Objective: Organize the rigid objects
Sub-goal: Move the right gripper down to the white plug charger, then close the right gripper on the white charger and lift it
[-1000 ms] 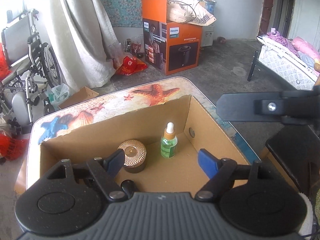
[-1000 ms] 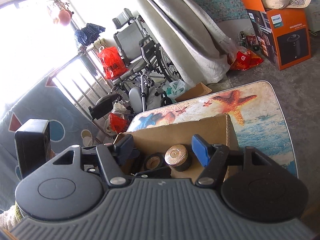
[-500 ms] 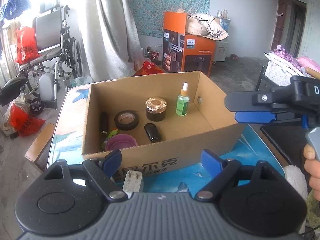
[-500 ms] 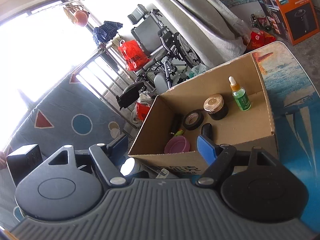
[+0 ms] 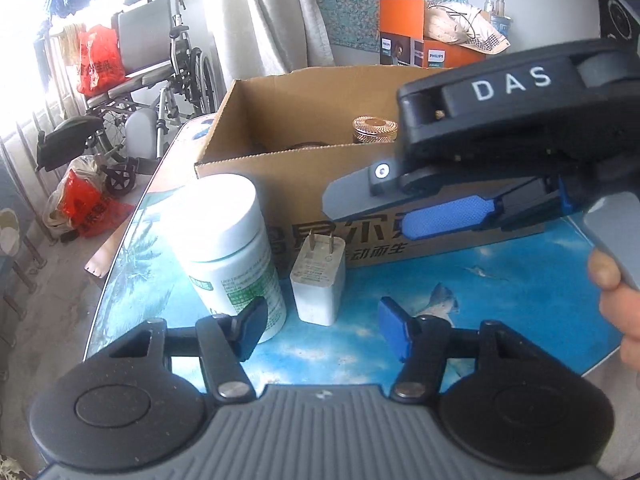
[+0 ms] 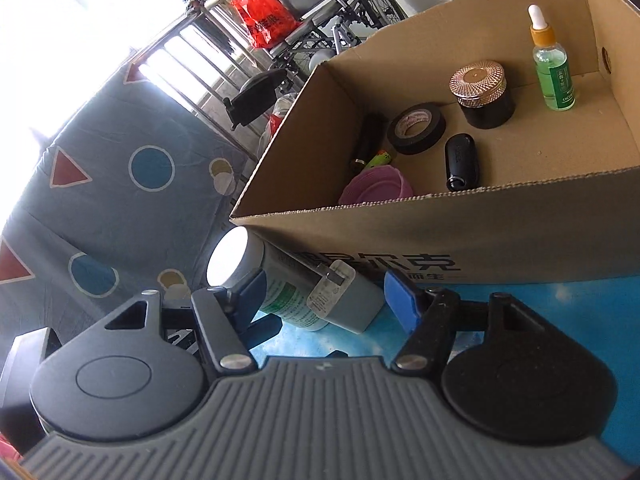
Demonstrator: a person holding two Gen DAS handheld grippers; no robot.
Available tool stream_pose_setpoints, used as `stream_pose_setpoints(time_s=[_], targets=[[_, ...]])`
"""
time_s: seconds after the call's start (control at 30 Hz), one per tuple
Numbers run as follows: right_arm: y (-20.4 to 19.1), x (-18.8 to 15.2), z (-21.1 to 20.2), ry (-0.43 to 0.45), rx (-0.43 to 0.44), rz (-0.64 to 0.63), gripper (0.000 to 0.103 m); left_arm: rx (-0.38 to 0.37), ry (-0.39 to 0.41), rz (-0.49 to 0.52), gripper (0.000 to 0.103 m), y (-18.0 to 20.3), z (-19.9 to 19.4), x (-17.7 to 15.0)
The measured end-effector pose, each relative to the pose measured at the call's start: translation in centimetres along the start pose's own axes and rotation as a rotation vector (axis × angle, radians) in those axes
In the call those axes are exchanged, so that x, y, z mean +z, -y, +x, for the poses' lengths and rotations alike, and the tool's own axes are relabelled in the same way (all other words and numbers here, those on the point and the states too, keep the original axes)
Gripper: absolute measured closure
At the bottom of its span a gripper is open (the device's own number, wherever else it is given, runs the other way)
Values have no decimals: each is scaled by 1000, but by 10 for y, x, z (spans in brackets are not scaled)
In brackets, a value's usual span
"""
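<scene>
A white charger plug (image 5: 320, 280) stands on the blue table beside a white bottle with a green label (image 5: 224, 248), both in front of the cardboard box (image 5: 304, 184). My left gripper (image 5: 322, 330) is low just short of the charger; its jaws are closing and touch nothing. My right gripper (image 6: 324, 300) comes in from the side with the charger (image 6: 344, 300) and the bottle (image 6: 276, 280) between its fingers; its jaws are closing too, with a gap still showing. One of its blue pads (image 5: 448, 216) hangs above the charger in the left wrist view.
The box (image 6: 440, 220) holds a green dropper bottle (image 6: 554, 76), a gold-lidded jar (image 6: 480, 92), a black tape roll (image 6: 416, 128), a black key fob (image 6: 462, 162) and a pink lid (image 6: 376, 188). A wheelchair (image 5: 152, 92) and red bags stand beyond the table's left edge.
Both grippers have dropped from above the box to table height in front of it. The bottle and charger now fill the near view, and both pairs of jaws stand narrower.
</scene>
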State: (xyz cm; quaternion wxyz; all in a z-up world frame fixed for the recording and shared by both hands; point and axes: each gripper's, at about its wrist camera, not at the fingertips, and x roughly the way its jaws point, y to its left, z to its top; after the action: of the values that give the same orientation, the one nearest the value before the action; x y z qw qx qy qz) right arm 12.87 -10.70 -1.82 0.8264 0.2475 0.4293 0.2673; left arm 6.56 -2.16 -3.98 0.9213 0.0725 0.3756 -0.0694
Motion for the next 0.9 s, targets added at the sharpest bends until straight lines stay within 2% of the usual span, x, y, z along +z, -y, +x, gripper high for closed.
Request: stream_pose_setpoints(time_s=[0.2,0.33,0.47,0.6,0.73,0.9], targets=[[-4,3,37,-46,-33,6,52,-2,18,0,56,-1,16,-1],[0,3,44,-67,-54,20,57,-2,24,-23,62,-2,24,0],[6,2,48,-81,-69,46,64,-16,28,-45,62,-4,34,0],[9,3,48,-86,-61,68,64,-15,21,-52,63,-2,41,0],[14,4,45,-85,-64,86,64,-45,15,-61,74,-1,41,1],[26,2,36,-84,-60,142,66,-80,12,-33,75,7,39,-1]])
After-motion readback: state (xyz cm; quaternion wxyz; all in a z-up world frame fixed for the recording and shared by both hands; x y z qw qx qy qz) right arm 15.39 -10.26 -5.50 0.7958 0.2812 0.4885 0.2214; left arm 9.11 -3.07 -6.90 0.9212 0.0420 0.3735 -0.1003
